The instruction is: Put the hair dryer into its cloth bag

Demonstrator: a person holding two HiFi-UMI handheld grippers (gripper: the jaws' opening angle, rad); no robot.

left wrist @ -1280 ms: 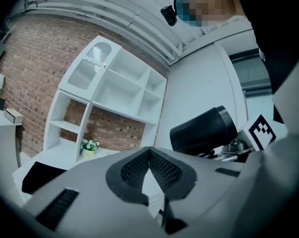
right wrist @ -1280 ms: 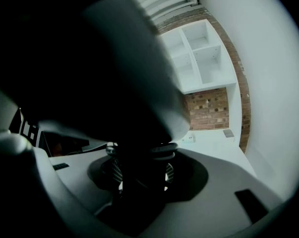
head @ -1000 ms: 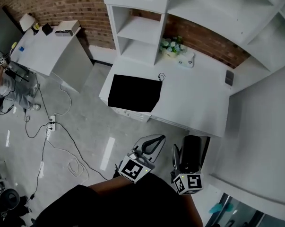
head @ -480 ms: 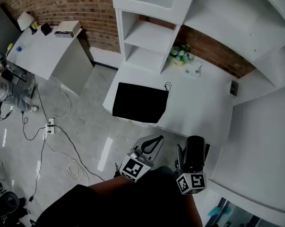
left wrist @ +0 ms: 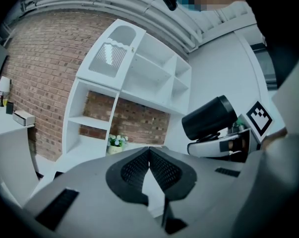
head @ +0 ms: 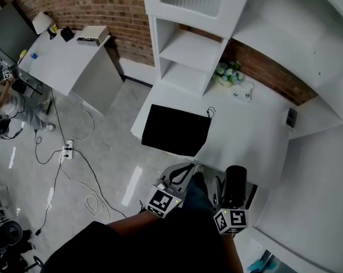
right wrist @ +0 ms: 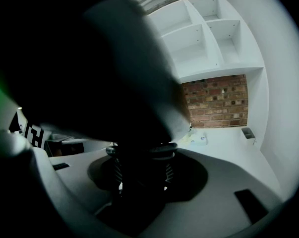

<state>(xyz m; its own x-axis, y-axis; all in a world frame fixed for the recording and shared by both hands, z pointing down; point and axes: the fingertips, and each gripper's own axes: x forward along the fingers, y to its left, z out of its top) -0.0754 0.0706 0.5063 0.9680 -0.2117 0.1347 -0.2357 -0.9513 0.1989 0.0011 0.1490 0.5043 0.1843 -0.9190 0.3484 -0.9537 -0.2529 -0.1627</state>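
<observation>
The black cloth bag (head: 176, 131) lies flat on the white desk (head: 245, 135), its drawstring loop at the far right corner. My right gripper (head: 224, 182) is shut on the handle of the black hair dryer (head: 235, 185), held upright just short of the desk's near edge. In the right gripper view the hair dryer (right wrist: 89, 73) fills the upper left, and its handle sits between the jaws of the right gripper (right wrist: 142, 157). My left gripper (head: 182, 172) hangs beside it, near the bag's front edge. Seen in the left gripper view, the left gripper (left wrist: 149, 150) is shut on nothing, with the hair dryer (left wrist: 209, 118) to its right.
A white shelf unit (head: 188, 44) rises behind the desk. A small flower pot (head: 229, 73), a white block (head: 243, 94) and a dark little object (head: 292, 117) sit at the back. Cables (head: 74, 158) trail over the floor on the left, near another desk (head: 63, 56) and a person (head: 6, 104).
Both grippers have moved forward to the desk's near edge, and the desk with the bag sits closer in view. The right gripper still holds the hair dryer; the left stays shut.
</observation>
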